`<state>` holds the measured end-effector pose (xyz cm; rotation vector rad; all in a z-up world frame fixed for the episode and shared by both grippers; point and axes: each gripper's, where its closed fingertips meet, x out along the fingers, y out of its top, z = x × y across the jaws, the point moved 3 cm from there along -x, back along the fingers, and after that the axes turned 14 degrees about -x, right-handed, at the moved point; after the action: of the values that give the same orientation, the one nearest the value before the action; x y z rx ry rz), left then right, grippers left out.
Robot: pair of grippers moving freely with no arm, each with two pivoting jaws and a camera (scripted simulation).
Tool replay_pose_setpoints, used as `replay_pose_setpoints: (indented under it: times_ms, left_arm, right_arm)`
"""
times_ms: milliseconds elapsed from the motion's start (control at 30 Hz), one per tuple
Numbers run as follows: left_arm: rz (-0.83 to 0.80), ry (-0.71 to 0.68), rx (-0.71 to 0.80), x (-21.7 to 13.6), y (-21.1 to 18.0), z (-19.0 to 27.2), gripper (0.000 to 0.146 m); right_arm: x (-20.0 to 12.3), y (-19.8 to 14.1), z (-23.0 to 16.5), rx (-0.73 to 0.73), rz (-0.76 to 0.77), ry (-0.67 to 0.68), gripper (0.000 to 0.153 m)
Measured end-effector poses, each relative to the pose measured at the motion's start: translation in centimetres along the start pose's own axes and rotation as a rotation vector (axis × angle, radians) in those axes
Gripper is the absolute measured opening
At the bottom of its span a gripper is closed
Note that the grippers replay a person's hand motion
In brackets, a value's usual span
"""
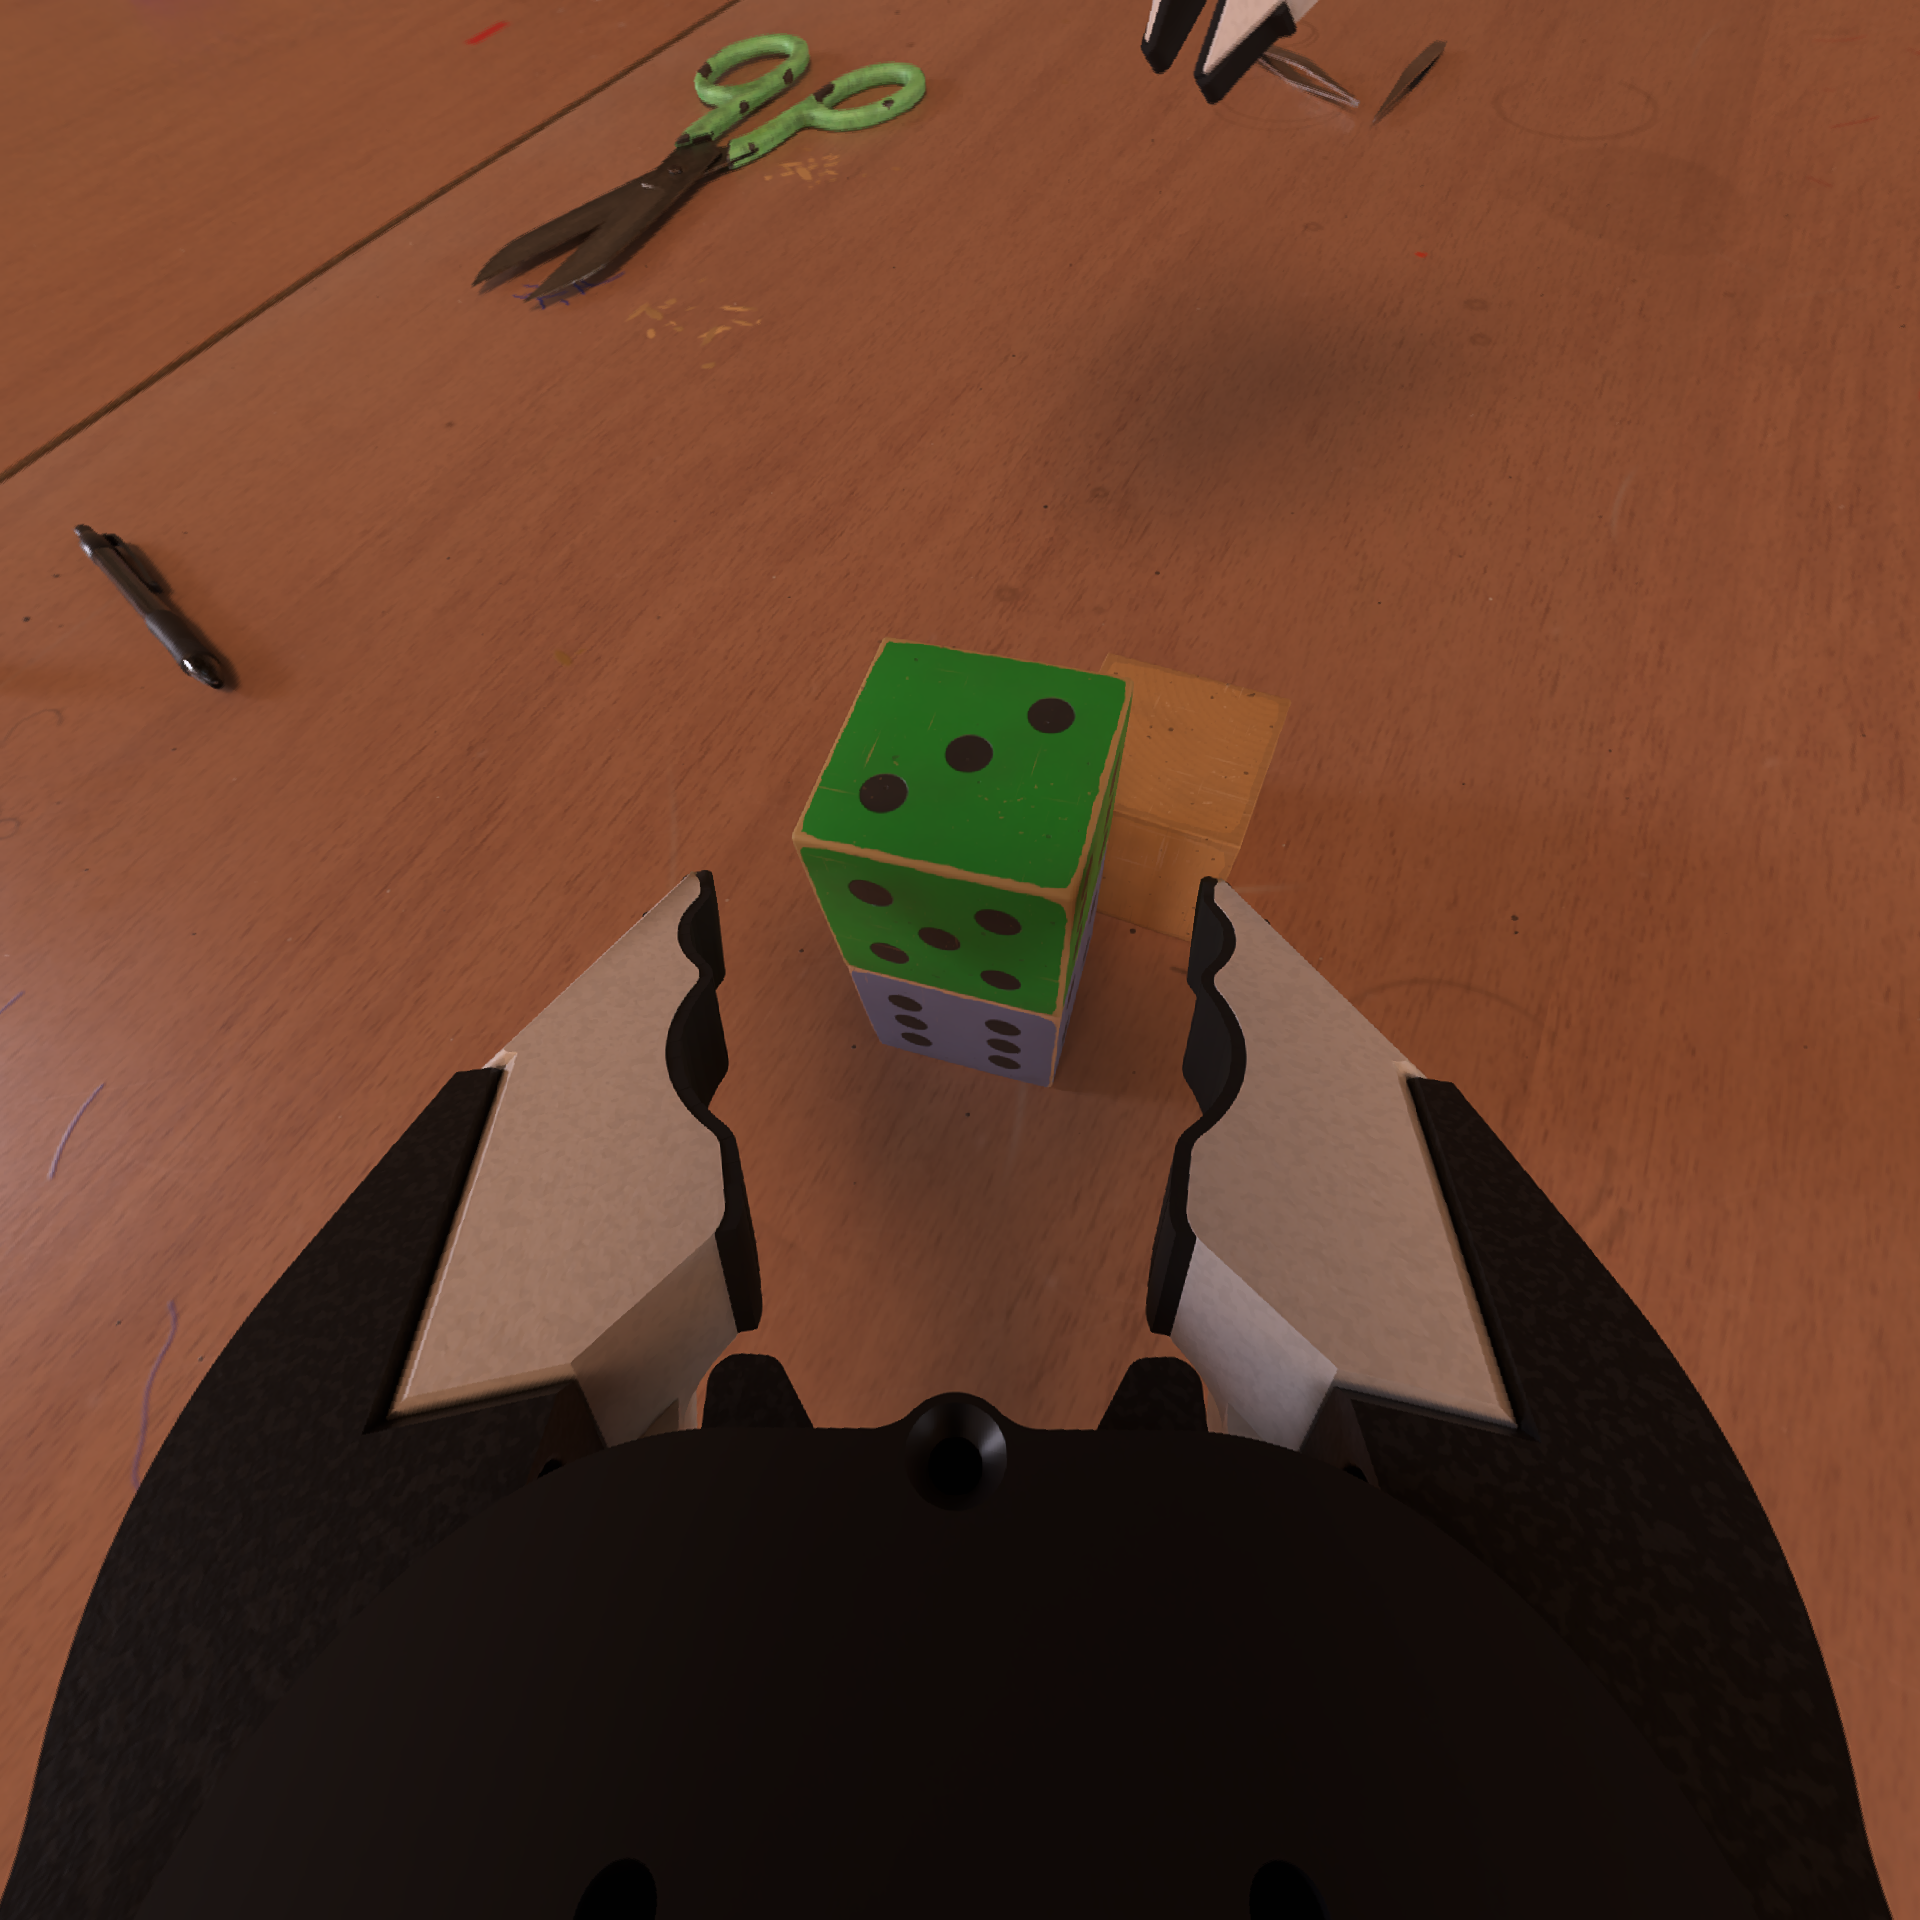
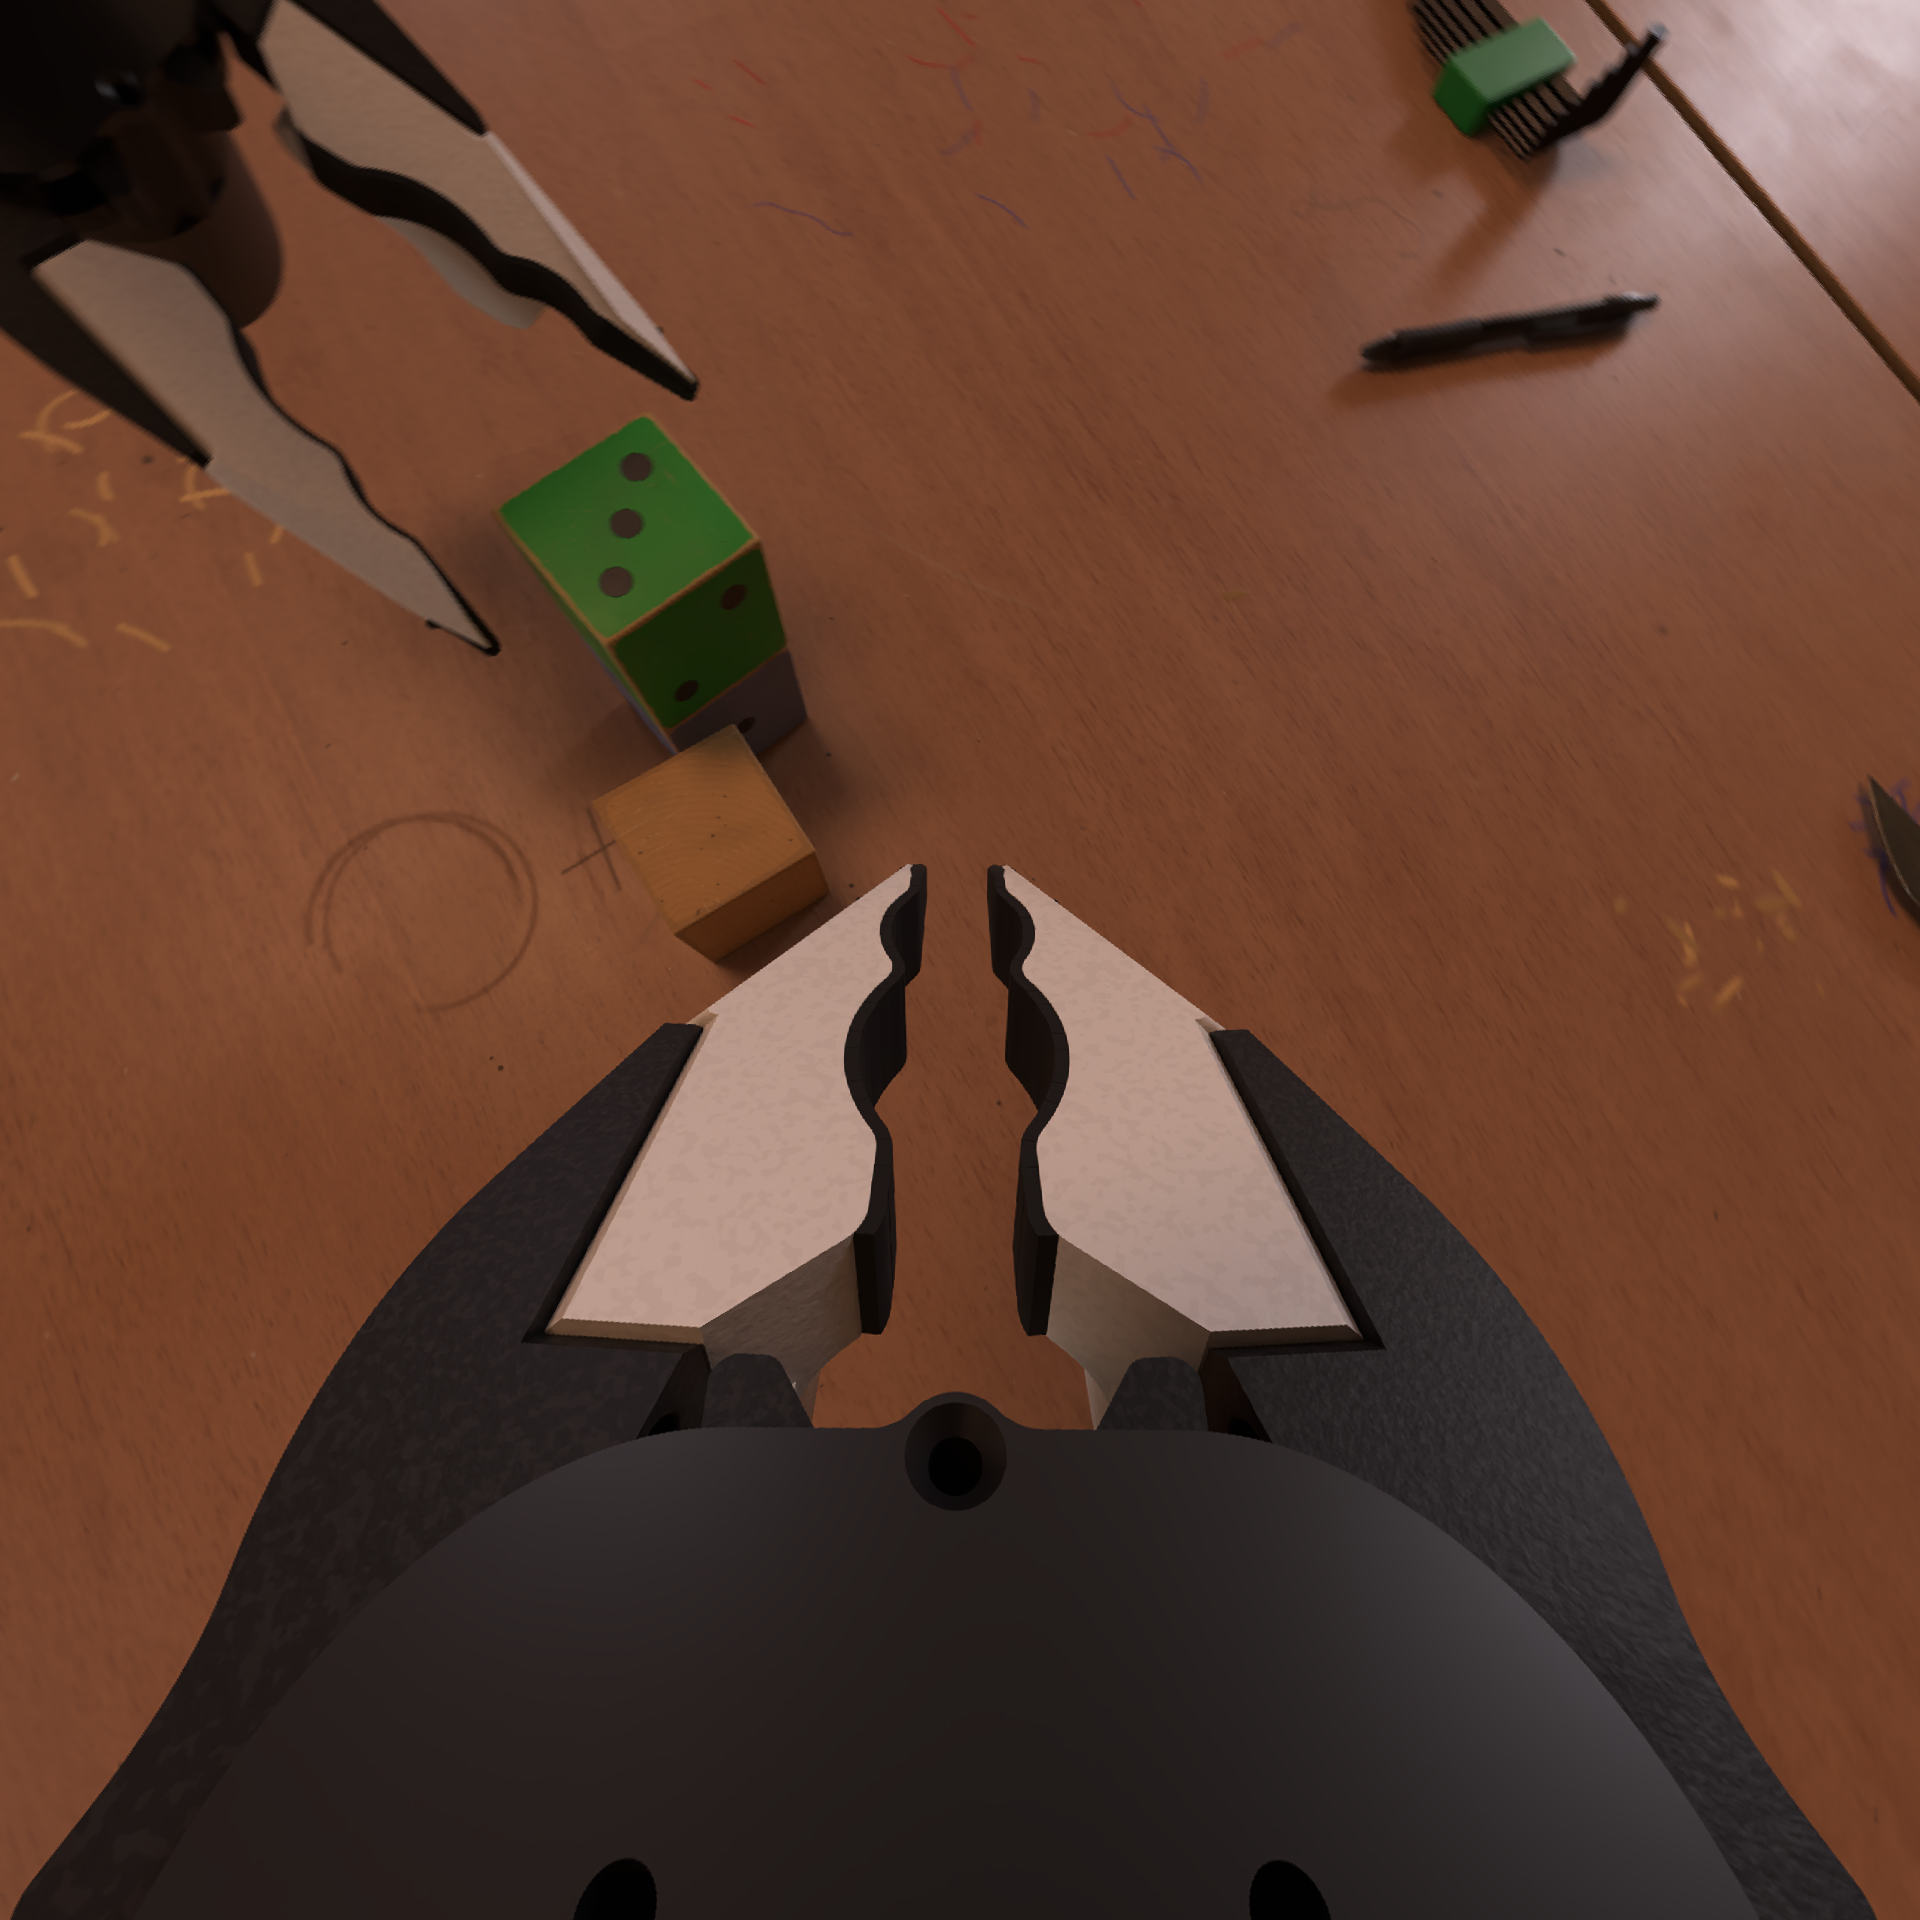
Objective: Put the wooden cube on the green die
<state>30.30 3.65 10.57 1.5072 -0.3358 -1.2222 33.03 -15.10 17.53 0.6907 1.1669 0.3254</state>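
Note:
The green die (image 1: 966,790) stands stacked on a pale lilac die (image 1: 966,1034), three pips up. The wooden cube (image 1: 1184,790) sits on the table just behind and to the right of the stack, partly hidden by it. My left gripper (image 1: 956,885) is open and empty, with its fingers spread on either side of the stack on the near side. In the right wrist view, the wooden cube (image 2: 717,852) lies just left of my right gripper (image 2: 956,873), whose empty fingers are nearly together. The green die (image 2: 634,540) and the left gripper (image 2: 587,517) are beyond it.
Green-handled scissors (image 1: 707,156) lie at the far left and a black pen (image 1: 156,608) at the left. The right gripper (image 1: 1216,62) shows at the top. In the right wrist view, a pen (image 2: 1507,327) and a green block with a black comb (image 2: 1507,78) lie far right.

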Motion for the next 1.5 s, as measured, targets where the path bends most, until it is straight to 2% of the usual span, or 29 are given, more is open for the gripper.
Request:
replay_pose_setpoints:
  times_ms: [100,200,300,400,467,633,767,900,1000,1133,1300,1400,1500]
  left_arm:
    - [-0.012,0.019,0.023,-1.2,-0.8,-0.3,0.091]
    - [-0.086,0.028,0.102,-3.0,-2.9,-0.9,0.091]
    - [-0.165,0.044,0.220,-4.3,-4.6,-2.0,0.088]
    - [-0.137,0.049,0.320,-4.5,-5.2,-3.3,0.086]
    - [-0.165,-0.008,0.329,-3.9,-5.8,-3.6,0.083]
    - [-0.248,-0.077,0.349,-2.0,-7.2,-3.8,0.079]
    - [-0.244,-0.088,0.313,-1.5,-7.8,-4.2,0.074]
    - [-0.196,-0.035,0.270,-1.8,-7.7,-5.2,0.073]
    - [-0.141,0.045,0.260,-2.1,-7.3,-5.9,0.073]
    - [-0.076,0.103,0.266,-2.5,-6.5,-6.1,0.073]
    - [-0.033,0.125,0.251,-2.8,-5.9,-6.1,0.073]
    - [-0.036,0.125,0.237,-2.9,-5.9,-6.2,0.073]
    - [-0.028,0.129,0.233,-3.1,-5.5,-6.2,0.073]
  right_arm:
    - [1.2,-0.5,-0.7,-0.111,0.082,0.130,0.018]
    - [3.3,-1.8,-2.0,-0.170,0.129,0.286,0.035]
    - [5.3,-2.8,-2.7,-0.125,0.143,0.415,0.051]
    - [6.3,-3.2,-2.9,-0.047,0.174,0.506,0.056]
    - [6.5,-3.4,-3.2,-0.034,0.203,0.552,0.057]
    - [7.2,-3.6,-3.9,-0.076,0.249,0.580,0.062]
    - [8.4,-3.4,-5.0,-0.108,0.206,0.608,0.071]
    - [9.8,-3.2,-6.5,-0.210,0.113,0.595,0.082]
    - [10.4,-3.0,-7.2,-0.251,0.068,0.583,0.084]
    - [11.1,-2.7,-7.5,-0.283,0.055,0.570,0.082]
    - [11.6,-3.3,-7.5,-0.312,-0.005,0.569,0.062]
    - [10.4,-4.4,-6.8,-0.272,-0.005,0.602,0.062]
    - [7.9,-4.4,-5.3,-0.184,0.103,0.594,0.062]
